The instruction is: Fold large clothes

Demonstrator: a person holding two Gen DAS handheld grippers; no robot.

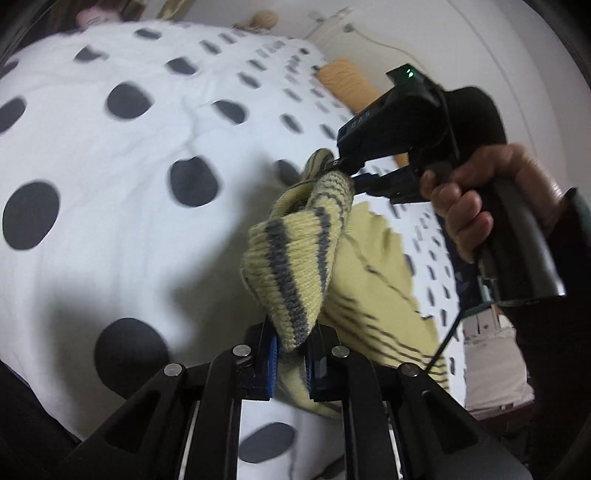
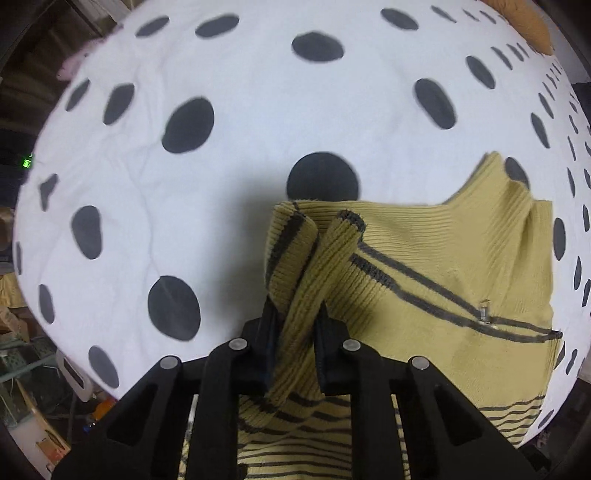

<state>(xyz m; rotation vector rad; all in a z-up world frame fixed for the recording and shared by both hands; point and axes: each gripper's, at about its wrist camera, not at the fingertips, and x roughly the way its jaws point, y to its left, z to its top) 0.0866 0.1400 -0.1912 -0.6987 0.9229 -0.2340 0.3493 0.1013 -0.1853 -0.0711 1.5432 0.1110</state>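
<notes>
A pale yellow knitted sweater (image 1: 288, 254) with grey stripes lies on a white bed cover with dark dots (image 1: 129, 166). My left gripper (image 1: 291, 339) is shut on a ribbed, striped edge of it, lifted clear of the cover. In the left wrist view my right gripper (image 1: 341, 166), held in a person's hand (image 1: 472, 192), pinches another fold of the same edge further back. The right wrist view looks straight down. There my right gripper (image 2: 295, 314) is shut on a ribbed band of the sweater (image 2: 443, 258), whose body spreads to the right over the cover (image 2: 240, 92).
An orange cushion (image 1: 347, 85) lies at the bed's far right edge, also in the right wrist view's top corner (image 2: 532, 22). A pink soft thing (image 2: 74, 62) sits at the far left edge. Boxes and clutter (image 2: 37, 406) stand on the floor beside the bed.
</notes>
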